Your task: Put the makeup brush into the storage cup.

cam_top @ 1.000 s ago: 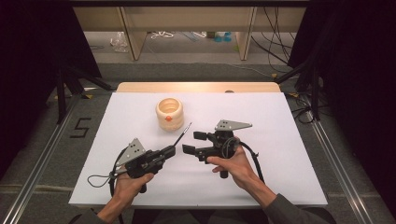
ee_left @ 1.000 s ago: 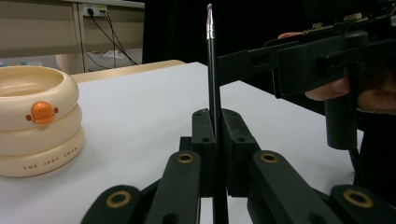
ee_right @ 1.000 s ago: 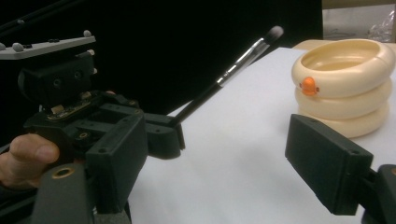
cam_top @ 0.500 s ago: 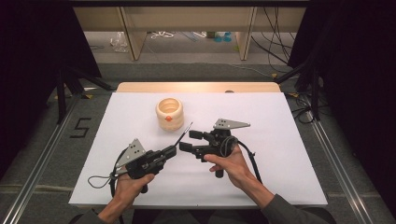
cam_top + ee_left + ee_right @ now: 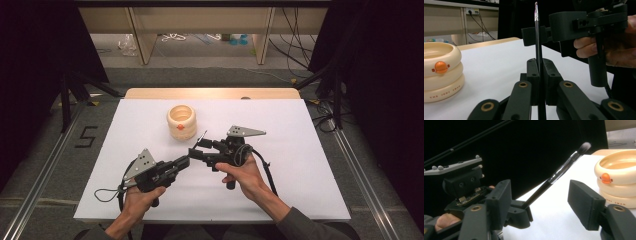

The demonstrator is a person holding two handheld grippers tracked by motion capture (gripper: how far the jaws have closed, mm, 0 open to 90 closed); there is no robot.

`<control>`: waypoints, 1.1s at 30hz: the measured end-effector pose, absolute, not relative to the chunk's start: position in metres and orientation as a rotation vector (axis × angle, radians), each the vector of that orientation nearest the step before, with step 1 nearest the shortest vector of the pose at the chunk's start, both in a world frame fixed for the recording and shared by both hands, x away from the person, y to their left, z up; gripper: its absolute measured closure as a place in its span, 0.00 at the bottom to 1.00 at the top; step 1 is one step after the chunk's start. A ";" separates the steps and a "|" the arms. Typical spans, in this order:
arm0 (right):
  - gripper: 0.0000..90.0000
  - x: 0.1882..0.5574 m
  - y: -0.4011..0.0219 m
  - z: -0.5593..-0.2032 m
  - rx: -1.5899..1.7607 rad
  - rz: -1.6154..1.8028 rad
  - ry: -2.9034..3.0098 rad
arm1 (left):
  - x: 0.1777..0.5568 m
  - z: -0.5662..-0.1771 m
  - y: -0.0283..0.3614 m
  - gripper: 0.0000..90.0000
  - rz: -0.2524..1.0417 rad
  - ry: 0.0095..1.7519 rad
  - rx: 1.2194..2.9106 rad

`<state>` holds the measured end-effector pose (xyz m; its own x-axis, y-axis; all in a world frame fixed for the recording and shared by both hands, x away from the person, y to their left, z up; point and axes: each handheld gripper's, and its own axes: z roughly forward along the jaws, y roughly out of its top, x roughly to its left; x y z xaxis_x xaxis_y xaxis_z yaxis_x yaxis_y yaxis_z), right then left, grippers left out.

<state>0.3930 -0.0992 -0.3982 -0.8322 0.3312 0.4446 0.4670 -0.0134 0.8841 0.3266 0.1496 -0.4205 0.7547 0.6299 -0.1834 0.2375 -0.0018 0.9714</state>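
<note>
The right gripper's (image 5: 196,148) fingers (image 5: 586,205), open, have just been closing around the brush (image 5: 537,37) the left gripper (image 5: 184,161) is clamping, suggesting a handover.

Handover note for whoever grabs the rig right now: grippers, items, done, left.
Left gripper: shut on the thin black-handled makeup brush, bristles up.
Right gripper: open, jaws have just been closing, either side of the brush shaft, pads not pressing yet.
Cream ringed holder with orange button: behind both grippers on the white table.
Done: brush lifted, presented.
Left: probably right grips, left releases, then brush into holder.
</note>
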 end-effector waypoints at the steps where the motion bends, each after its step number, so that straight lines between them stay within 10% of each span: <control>1: 0.43 0.393 -0.099 -0.398 -0.867 -1.987 -2.129 | 0.326 -0.420 0.149 0.94 0.351 0.722 1.576; 33: 0.71 0.396 -0.096 -0.399 -0.854 -2.005 -2.015 | 0.324 -0.418 0.149 0.94 0.363 0.704 1.561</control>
